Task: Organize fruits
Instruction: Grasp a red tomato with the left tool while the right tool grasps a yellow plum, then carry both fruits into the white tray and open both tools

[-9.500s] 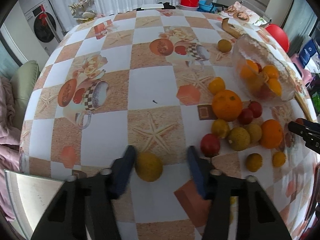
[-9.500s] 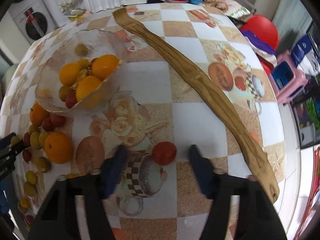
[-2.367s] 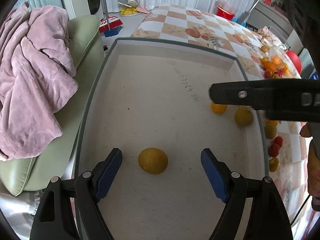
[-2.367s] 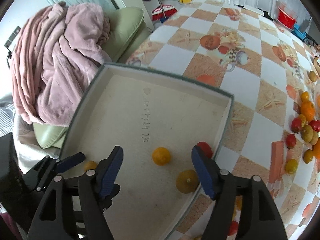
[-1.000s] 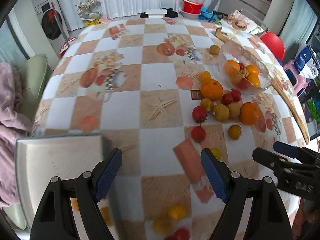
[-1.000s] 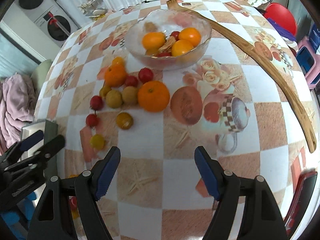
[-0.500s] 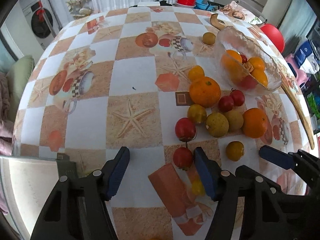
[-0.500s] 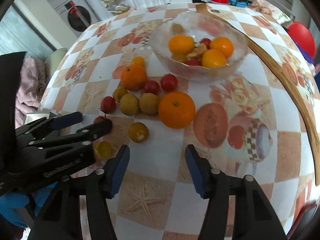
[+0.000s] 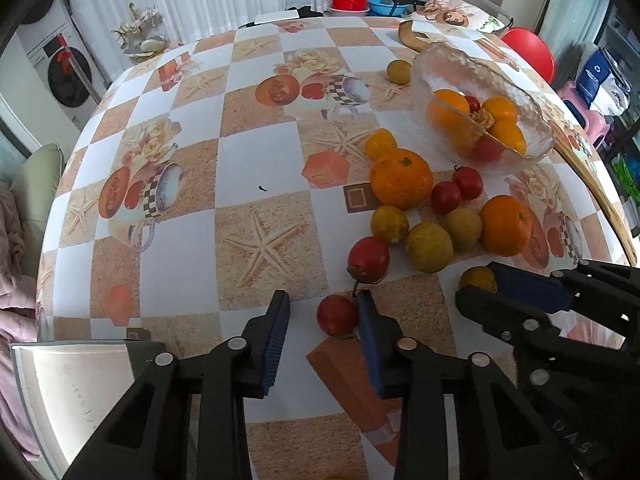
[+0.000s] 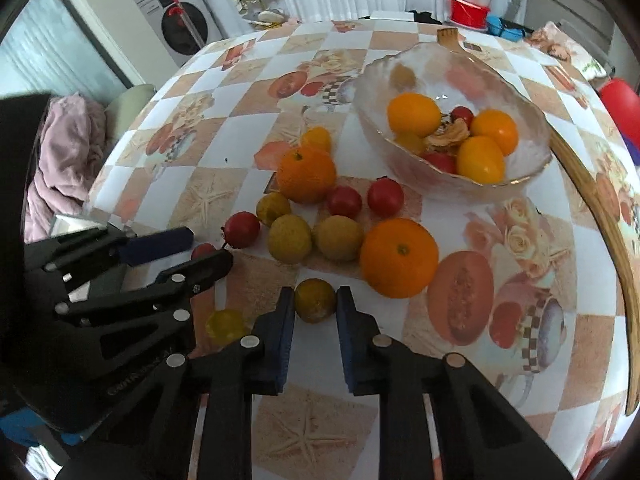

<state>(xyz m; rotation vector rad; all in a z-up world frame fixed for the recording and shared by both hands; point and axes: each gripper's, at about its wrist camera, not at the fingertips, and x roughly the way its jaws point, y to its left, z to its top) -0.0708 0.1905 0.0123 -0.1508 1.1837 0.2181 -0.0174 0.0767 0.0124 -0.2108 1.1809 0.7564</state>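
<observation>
Loose fruit lies on the patterned table. My left gripper (image 9: pixel 323 303) is open around a small red fruit (image 9: pixel 337 315), which touches its right finger; a gap stays on the left. My right gripper (image 10: pixel 315 299) has its pads close on both sides of a small dull yellow fruit (image 10: pixel 315 300), which still rests on the table. The same fruit shows in the left wrist view (image 9: pixel 478 279) between the right gripper's fingers. Two oranges (image 10: pixel 398 257) (image 10: pixel 306 175), red and yellow fruits lie beyond. A glass bowl (image 10: pixel 524 148) holds several fruits.
A grey tray's corner (image 9: pixel 72 380) sits at the table's near left edge. A small yellow fruit (image 10: pixel 225 326) lies between the grippers. A long wooden piece (image 10: pixel 600 204) runs along the right side. A pink blanket (image 10: pixel 60 160) lies on a green sofa.
Both grippers have moved in low over the table to the loose fruit and narrowed. The left one now straddles a red fruit, the right one a yellow fruit.
</observation>
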